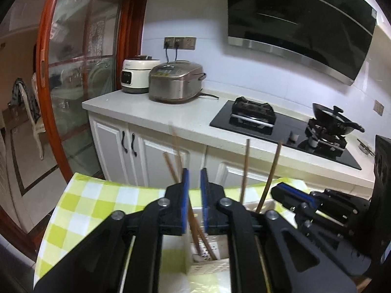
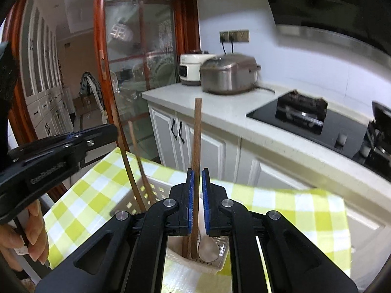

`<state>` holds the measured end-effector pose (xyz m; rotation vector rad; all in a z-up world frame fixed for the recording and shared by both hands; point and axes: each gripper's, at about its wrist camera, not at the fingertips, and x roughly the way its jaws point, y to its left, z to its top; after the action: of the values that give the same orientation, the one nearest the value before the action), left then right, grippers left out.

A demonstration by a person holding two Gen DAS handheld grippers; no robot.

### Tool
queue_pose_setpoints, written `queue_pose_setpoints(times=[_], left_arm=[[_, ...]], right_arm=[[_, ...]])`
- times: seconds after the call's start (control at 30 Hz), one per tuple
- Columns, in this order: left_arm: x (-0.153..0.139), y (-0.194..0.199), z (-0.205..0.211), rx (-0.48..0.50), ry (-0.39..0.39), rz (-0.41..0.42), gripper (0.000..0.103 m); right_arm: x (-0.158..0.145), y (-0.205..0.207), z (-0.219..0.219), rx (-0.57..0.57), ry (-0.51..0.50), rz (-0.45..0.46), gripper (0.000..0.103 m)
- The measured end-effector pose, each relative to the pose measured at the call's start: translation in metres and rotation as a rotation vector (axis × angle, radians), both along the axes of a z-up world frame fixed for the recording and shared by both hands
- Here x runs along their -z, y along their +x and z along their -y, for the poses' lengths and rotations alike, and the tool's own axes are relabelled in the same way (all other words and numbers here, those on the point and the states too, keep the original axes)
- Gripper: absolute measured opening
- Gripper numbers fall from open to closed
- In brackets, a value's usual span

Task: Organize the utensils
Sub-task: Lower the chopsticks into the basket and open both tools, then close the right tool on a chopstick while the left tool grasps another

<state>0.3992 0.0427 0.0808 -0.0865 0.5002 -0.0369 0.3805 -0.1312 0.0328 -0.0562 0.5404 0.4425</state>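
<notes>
A white perforated utensil holder stands on a yellow-checked tablecloth. My left gripper is open above it. Two brown chopsticks lean loosely through the gap between its blue pads, their ends down in the holder. Two more chopsticks stand in the holder further right. Beside them, my right gripper looks shut. In the right wrist view, one upright chopstick lines up with the slit of the right gripper, and a white spoon lies in the holder. A hand holds the left gripper.
Behind the table runs a white counter with cabinets below. It carries a brown rice cooker, a white cooker, a black hob and a wok. A red-framed glass door stands at the left.
</notes>
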Motion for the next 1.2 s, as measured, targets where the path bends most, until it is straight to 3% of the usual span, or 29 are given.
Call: queue_pose_setpoints(times=[0.13,0.2,0.27,0.3,0.33,0.37,0.57,0.73,1.0,1.2], left_arm=[[0.001,-0.008,-0.010,-0.033,0.013,0.021,0.028],[-0.001,-0.020,-0.016,-0.054,0.007,0.043,0.042],[-0.004,-0.038,-0.024,-0.086,-0.003,0.072,0.053],[-0.004,-0.047,-0.026,-0.100,-0.007,0.085,0.065],[-0.004,-0.058,-0.028,-0.117,-0.011,0.099,0.071],[-0.001,-0.071,-0.032,-0.143,-0.011,0.115,0.079],[0.033,-0.131,-0.032,-0.204,0.042,0.115,0.097],[0.066,-0.167,-0.023,-0.210,0.099,0.099,0.098],[0.110,-0.197,-0.010,-0.185,0.083,0.030,0.098],[0.143,-0.209,-0.006,-0.175,0.094,-0.033,0.098]], right_arm=[[0.003,-0.001,0.007,0.021,0.013,-0.005,0.012],[0.001,-0.006,0.013,0.032,0.024,-0.002,0.014],[0.000,-0.017,0.022,0.044,0.034,0.008,0.026],[0.000,-0.025,0.026,0.049,0.041,0.015,0.042],[0.003,-0.036,0.031,0.053,0.047,0.026,0.046],[0.005,-0.043,0.034,0.054,0.041,0.031,0.046],[0.045,-0.093,0.044,0.060,0.016,-0.022,0.046],[0.082,-0.123,0.048,0.074,0.033,-0.086,0.046],[0.121,-0.148,0.046,0.091,0.030,-0.158,0.046],[0.140,-0.155,0.040,0.091,0.010,-0.204,0.039]])
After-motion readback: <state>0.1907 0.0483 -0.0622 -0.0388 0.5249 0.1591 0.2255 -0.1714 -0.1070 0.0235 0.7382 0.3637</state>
